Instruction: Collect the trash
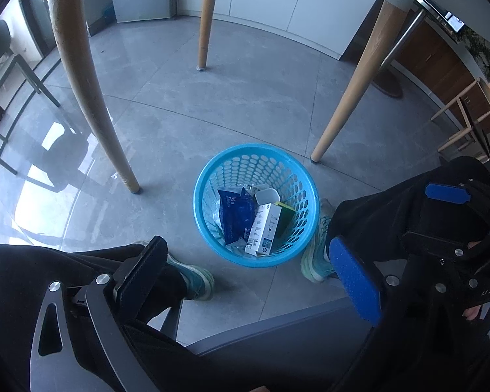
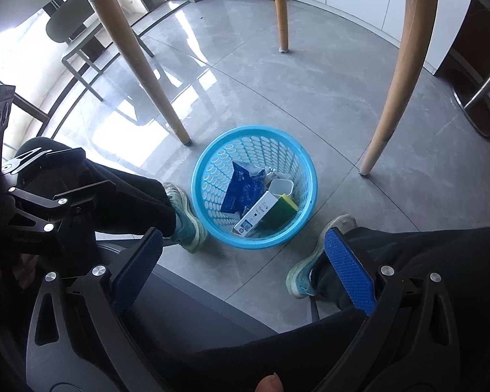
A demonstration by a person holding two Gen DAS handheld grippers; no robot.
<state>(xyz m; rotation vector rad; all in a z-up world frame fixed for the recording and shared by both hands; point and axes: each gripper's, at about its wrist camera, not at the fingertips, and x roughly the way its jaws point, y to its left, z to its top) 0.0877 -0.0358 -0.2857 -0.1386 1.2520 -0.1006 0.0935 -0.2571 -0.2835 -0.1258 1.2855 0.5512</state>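
above the blue basket (image 1: 212, 176), both tongs (image 1: 245, 271) (image 2: 241, 261) wide apart, seemingly empty, angled downward

Left gripper (image 1: 248, 274) fingers spread, empty, right gripper (image 2: 245, 268) likewise

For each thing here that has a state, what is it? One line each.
Basket: upright on the floor, partly filled.
White box: in the basket, leaning tilted.
Blue pouch: in the basket, crumpled.
White cup: in the basket, mouth open toward the camera.
Sponge: in the basket, beside the box.
Left gripper: open, empty.
Right gripper: open, empty.
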